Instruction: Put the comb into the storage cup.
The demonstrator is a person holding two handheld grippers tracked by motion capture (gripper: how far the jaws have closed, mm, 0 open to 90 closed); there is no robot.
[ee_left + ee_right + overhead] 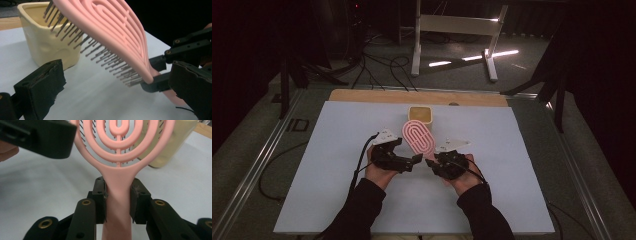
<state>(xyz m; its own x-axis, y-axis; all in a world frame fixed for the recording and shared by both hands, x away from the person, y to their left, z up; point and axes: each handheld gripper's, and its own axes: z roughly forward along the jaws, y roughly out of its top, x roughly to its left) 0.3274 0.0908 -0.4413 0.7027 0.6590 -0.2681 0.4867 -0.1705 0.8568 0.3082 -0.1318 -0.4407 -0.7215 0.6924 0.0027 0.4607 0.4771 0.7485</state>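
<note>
Clamped on the pink hairbrush (117,157) at its handle neck, our right gripper (117,200) holds it with the head tilted up toward the cream cup (420,115), bristles facing down just in front of the cup's near wall. Our left gripper (409,162) stands open beside the brush head, its pads touching nothing. We judge the brush light, stiff and smooth plastic, likely to swivel in the pads, so the narrow handle below the head is our safest hold.
</note>
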